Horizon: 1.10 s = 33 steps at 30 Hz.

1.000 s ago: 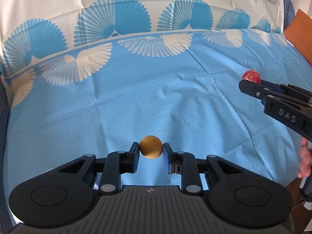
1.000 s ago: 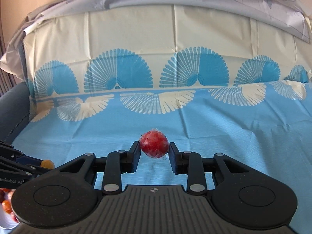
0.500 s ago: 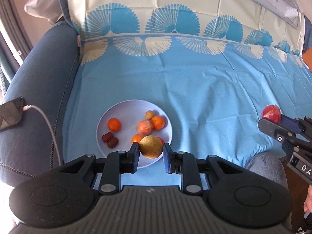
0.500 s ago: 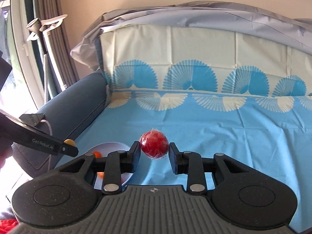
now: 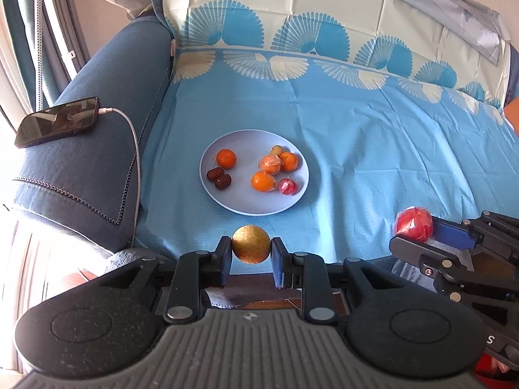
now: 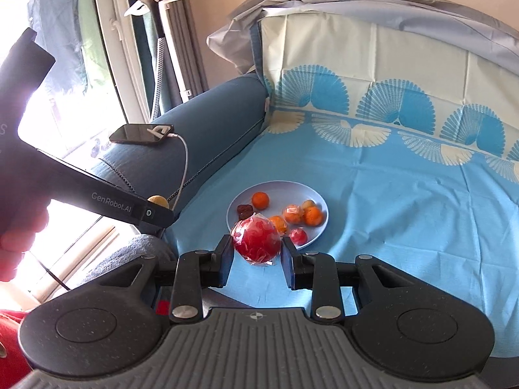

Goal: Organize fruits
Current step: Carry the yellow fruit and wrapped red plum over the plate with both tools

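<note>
I had both tongs loaded: left (image 5: 250,249) gripping brown fruit (image 5: 250,244), right (image 6: 256,249) red fruit (image 6: 256,242); plate (image 5: 233,202) just ahead, left nearer.

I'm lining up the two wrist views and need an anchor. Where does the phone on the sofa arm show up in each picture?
Left wrist view: the phone lies far left, on the sofa arm, left of the plate.
Right wrist view: the phone sits upper left, on the sofa arm, above and left of the plate.
Shared landmark: the plate of fruit on the blue cloth.
</note>
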Available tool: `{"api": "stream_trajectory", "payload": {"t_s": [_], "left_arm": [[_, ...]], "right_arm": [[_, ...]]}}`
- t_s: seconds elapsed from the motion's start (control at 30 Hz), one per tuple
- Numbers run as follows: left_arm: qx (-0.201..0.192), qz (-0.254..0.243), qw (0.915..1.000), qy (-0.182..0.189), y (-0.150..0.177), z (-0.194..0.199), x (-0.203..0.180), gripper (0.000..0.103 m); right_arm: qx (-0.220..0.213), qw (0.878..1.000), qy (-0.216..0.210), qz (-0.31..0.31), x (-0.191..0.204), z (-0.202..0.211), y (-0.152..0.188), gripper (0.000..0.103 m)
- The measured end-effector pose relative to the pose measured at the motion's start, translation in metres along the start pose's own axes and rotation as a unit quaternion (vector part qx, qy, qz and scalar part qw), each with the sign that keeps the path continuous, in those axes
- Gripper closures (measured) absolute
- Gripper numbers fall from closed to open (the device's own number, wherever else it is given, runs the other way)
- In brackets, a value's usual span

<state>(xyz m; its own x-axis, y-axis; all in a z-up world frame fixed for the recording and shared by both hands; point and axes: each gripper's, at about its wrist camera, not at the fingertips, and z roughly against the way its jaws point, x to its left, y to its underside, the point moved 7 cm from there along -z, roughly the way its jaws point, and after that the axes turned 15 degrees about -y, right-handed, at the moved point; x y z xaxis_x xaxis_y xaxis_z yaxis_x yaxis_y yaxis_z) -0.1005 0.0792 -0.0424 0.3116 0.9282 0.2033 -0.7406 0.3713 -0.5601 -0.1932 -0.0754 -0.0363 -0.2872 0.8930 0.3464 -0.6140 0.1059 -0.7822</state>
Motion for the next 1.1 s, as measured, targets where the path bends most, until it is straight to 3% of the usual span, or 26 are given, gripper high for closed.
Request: {"api": "stream_trajectory", "payload": {"t_s": [0.57, 1.1], "left_arm": [[-0.003, 0.018, 0.9998, 0.009, 0.001, -0.001, 0.009, 0.075], [0.019, 0.029, 0.9994, 0.008, -0.01, -0.03, 0.017, 0.075]], "right_arm": [[0.012, 1.0, 0.01, 0.011, 0.005, -0.003, -0.002, 0.07], [0.033, 0.999, 0.017, -0.007, -0.007, -0.024, -0.005, 0.07]]}}
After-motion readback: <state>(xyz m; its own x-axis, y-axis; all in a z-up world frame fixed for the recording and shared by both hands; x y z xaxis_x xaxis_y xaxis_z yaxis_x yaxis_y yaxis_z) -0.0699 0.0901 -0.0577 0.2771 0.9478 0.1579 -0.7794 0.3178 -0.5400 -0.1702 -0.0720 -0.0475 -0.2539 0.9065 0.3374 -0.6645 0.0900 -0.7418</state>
